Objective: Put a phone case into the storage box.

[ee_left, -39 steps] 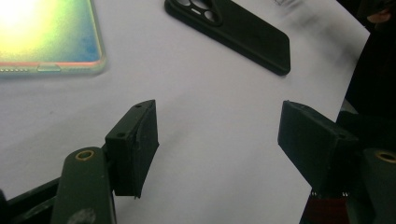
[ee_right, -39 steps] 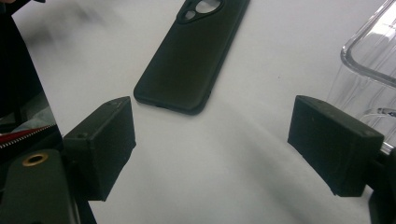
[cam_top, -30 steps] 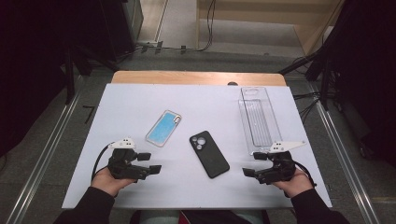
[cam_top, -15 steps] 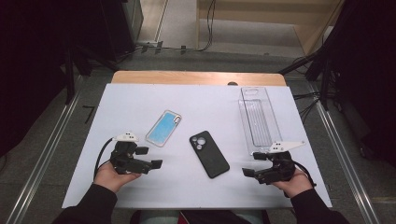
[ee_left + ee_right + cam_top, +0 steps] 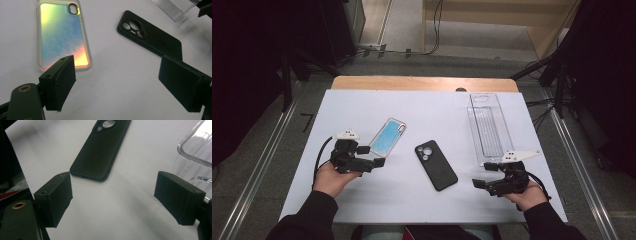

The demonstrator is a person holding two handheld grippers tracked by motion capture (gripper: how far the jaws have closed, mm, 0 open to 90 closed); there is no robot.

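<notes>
A blue translucent phone case (image 5: 388, 136) lies left of centre on the white table (image 5: 362, 105). A black phone case (image 5: 436, 164) lies camera-side up at the centre. My left gripper (image 5: 374, 156) is open just short of the blue case's near end. In the left gripper view the blue case (image 5: 62, 35) lies beyond the left jaw of that gripper (image 5: 125, 82) and the black case (image 5: 150, 35) beyond the right jaw. My right gripper (image 5: 484, 176) is open at the front right. In the right gripper view the black case (image 5: 102, 150) lies ahead of that gripper (image 5: 120, 200).
A long clear plastic tray (image 5: 488, 127) lies at the right of the table, just beyond the right gripper; its corner (image 5: 197, 145) is close to that gripper's right jaw. A wooden strip (image 5: 422, 83) borders the table's far edge. Metal rails run along both sides.
My left gripper has moved forward, up to the near end of the blue case. The right gripper and both cases have stayed where they were.
</notes>
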